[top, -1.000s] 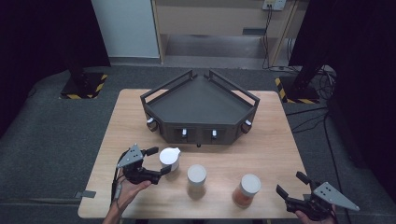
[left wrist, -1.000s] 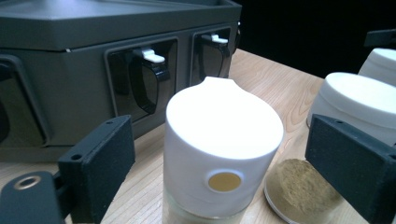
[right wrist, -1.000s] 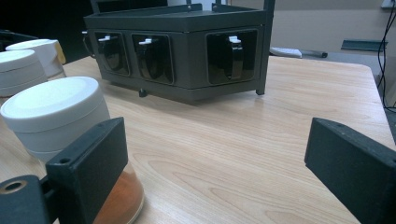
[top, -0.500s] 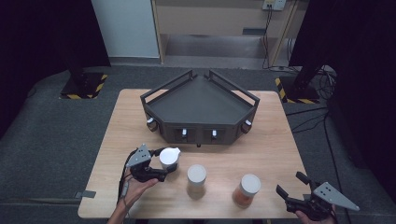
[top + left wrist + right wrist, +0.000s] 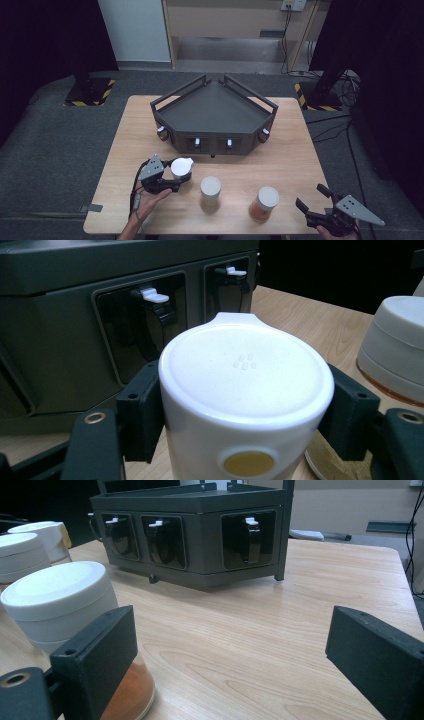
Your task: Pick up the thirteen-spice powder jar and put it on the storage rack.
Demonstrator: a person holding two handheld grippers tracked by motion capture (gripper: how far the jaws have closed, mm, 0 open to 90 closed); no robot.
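Note:
Three white-lidded jars stand near the table's front edge. My left gripper (image 5: 182, 174) has just been closing and is now shut on the leftmost jar (image 5: 181, 166). In the left gripper view both black pads (image 5: 142, 415) press on the sides of this white jar (image 5: 245, 370) just under its lid. The middle jar (image 5: 210, 192) and the orange-filled jar (image 5: 264, 204) stand free. My right gripper (image 5: 310, 196) is open at the front right corner. In the right gripper view the gripper (image 5: 240, 655) has bare table between its jaws, with the orange-filled jar (image 5: 65, 610) beside its left jaw.
A dark grey angular rack (image 5: 212, 141) with raised rails stands at the table's middle back, its front face (image 5: 60, 330) holding recessed slots with white clips. The rack (image 5: 200, 530) is well ahead of the right gripper. Dark floor surrounds the wooden table (image 5: 290, 155).
The left gripper's jaws have shut around the leftmost jar, and the hand edged slightly nearer to it. The right gripper and the other two jars have not moved.

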